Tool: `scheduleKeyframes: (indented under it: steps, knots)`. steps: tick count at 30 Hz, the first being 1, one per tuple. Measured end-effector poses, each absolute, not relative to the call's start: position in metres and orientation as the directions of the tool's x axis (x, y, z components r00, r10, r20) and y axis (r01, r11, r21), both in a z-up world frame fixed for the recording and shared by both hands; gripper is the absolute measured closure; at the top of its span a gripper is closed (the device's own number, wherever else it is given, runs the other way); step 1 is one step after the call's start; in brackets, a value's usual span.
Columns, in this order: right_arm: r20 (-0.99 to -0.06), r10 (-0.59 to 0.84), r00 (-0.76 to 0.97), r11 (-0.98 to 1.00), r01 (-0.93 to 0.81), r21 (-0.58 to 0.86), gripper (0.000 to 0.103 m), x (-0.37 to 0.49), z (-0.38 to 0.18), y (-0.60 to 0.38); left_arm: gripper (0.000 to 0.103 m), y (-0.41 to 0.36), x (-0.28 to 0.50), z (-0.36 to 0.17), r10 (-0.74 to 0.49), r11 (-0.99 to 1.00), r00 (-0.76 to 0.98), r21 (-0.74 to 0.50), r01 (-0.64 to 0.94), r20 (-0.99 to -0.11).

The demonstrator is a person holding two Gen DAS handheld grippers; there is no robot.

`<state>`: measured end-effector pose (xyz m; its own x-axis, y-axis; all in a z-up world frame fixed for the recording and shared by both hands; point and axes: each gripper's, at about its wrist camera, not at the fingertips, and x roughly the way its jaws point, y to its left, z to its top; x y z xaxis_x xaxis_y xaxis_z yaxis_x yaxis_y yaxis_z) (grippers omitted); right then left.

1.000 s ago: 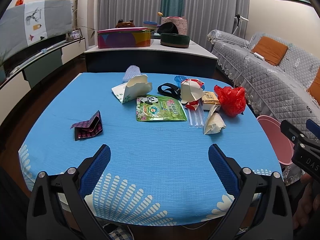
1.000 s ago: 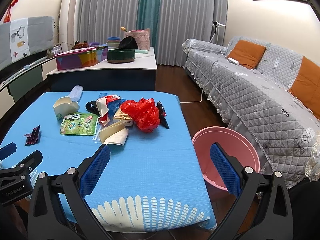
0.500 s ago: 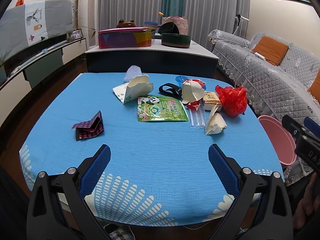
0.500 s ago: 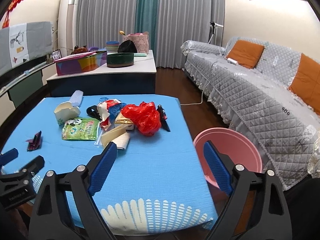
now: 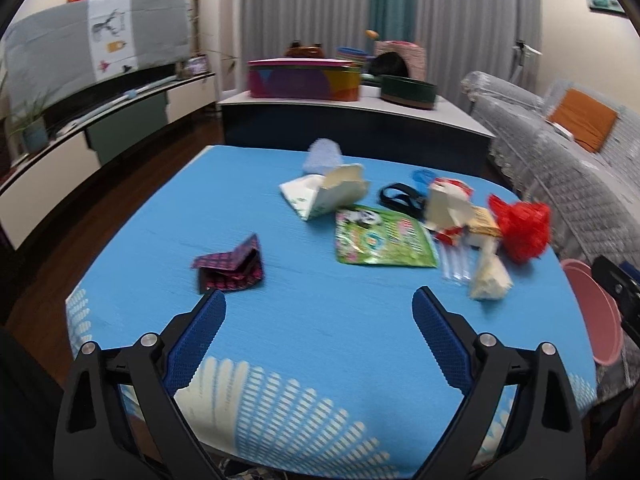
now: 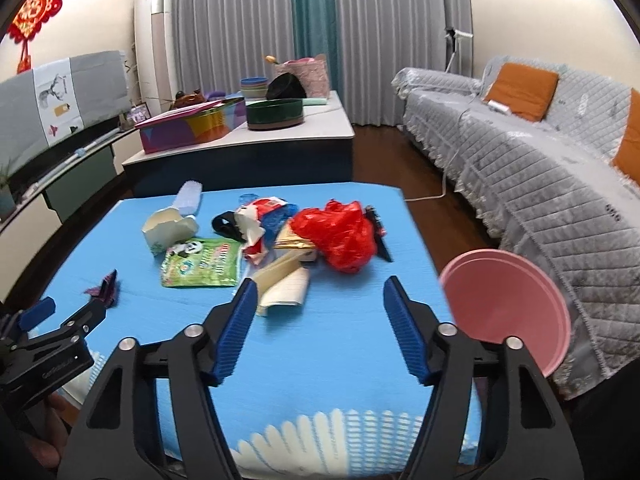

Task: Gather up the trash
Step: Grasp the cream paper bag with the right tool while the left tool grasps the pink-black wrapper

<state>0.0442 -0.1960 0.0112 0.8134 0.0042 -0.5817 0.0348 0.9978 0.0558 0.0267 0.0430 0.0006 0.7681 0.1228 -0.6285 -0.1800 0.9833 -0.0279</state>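
Worktop under ribbed blue cloth. Left of green foil pouch: folded purple checked wrapper. Right of pouch: crinkled red plastic bag, then round pink bin, rim partly cut off. Left gripper wide, empty, above cloth. Right gripper closing, nothing between pads, cream paper scrap just beyond. Left view motion-blurred.

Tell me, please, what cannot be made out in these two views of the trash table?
- Pink bin: its inside is turned away in the right wrist view; in the left wrist view the right gripper cuts it off.
- Green snack packet: print lost to motion blur in the left wrist view.
- Items under the red plastic bag: covered in the right wrist view.
- Table near edge: hidden behind both grippers' fingers.
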Motion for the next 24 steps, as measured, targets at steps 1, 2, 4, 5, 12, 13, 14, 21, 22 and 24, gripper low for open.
scheduleKeyframes:
  steps: [1, 2, 4, 5, 12, 13, 14, 21, 22, 24]
  knots:
    - [-0.586, 0.015, 0.810, 0.997, 0.031, 0.068, 0.041, 0.049, 0.009, -0.195, 0.013, 0.046, 0.029, 0.000, 0.130, 0.981, 0.767, -0.029, -0.191, -0.629]
    - [-0.589, 0.021, 0.808, 0.997, 0.029, 0.075, 0.041, 0.053, 0.007, -0.194, 0.015, 0.049, 0.033, -0.001, 0.142, 0.978, 0.763, -0.030, -0.207, -0.630]
    - [-0.599, 0.025, 0.800, 0.997, 0.026, 0.076, 0.041, 0.066, 0.001, -0.190, 0.016, 0.054, 0.041, -0.004, 0.159, 0.973, 0.757, -0.029, -0.229, -0.633]
    - [-0.606, 0.025, 0.795, 0.997, 0.028, 0.078, 0.041, 0.073, -0.003, -0.189, 0.016, 0.057, 0.045, -0.006, 0.169, 0.970, 0.754, -0.029, -0.242, -0.635]
    - [-0.658, 0.062, 0.750, 0.993, 0.020, 0.116, 0.041, 0.109, -0.028, -0.176, 0.017, 0.071, 0.074, -0.020, 0.220, 0.952, 0.718, -0.015, -0.306, -0.660]
    - [-0.663, 0.067, 0.746, 0.993, 0.012, 0.113, 0.041, 0.113, -0.031, -0.172, 0.017, 0.073, 0.079, -0.023, 0.229, 0.949, 0.712, -0.010, -0.315, -0.664]
    - [-0.667, 0.069, 0.742, 0.994, 0.004, 0.107, 0.040, 0.117, -0.035, -0.169, 0.018, 0.074, 0.083, -0.026, 0.238, 0.947, 0.706, -0.003, -0.322, -0.667]
    - [-0.702, 0.056, 0.710, 0.998, -0.011, 0.069, 0.040, 0.132, -0.053, -0.159, 0.023, 0.081, 0.110, -0.042, 0.285, 0.931, 0.668, 0.033, -0.363, -0.687]
    - [-0.706, 0.053, 0.706, 0.998, -0.011, 0.064, 0.040, 0.134, -0.056, -0.159, 0.023, 0.082, 0.114, -0.044, 0.291, 0.929, 0.660, 0.040, -0.368, -0.693]
    - [-0.715, 0.045, 0.698, 0.998, -0.006, 0.056, 0.040, 0.136, -0.060, -0.159, 0.026, 0.083, 0.118, -0.048, 0.301, 0.925, 0.645, 0.052, -0.376, -0.702]
